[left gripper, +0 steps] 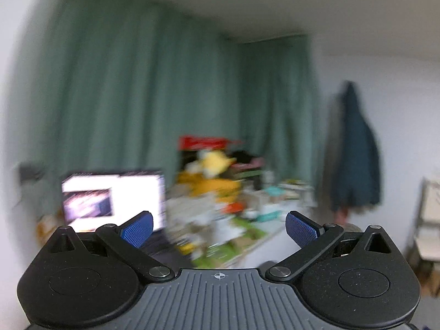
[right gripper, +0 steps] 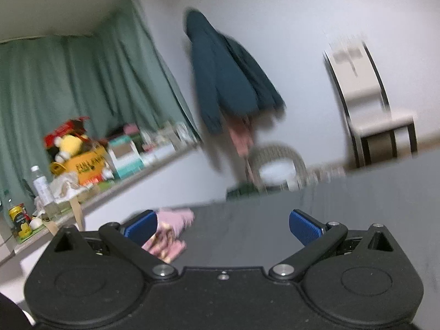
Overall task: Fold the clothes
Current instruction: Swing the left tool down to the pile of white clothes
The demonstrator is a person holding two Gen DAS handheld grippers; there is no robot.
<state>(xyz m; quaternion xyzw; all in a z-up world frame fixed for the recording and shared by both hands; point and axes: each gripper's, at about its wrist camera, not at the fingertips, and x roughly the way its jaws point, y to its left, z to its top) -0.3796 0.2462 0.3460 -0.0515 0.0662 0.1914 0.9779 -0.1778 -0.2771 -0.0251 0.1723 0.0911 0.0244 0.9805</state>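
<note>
My left wrist camera sits just behind my left gripper [left gripper: 219, 227], raised, facing level across room: green curtain [left gripper: 123, 96], lit monitor [left gripper: 115, 200], cluttered shelf [left gripper: 255, 244], all motion-blurred. My right wrist camera sits behind my right gripper [right gripper: 222, 227], low over dark table [right gripper: 275, 220], tilted, facing wall and white chair [right gripper: 371, 104]. Both views share curtain, dark teal hanging jacket [left gripper: 354, 148], yellow plush toy [right gripper: 70, 144].

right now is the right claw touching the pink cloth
Cannot tell. In the right wrist view the pink cloth on the dark table overlaps the open right claw by its left finger; blur hides any contact.
</note>
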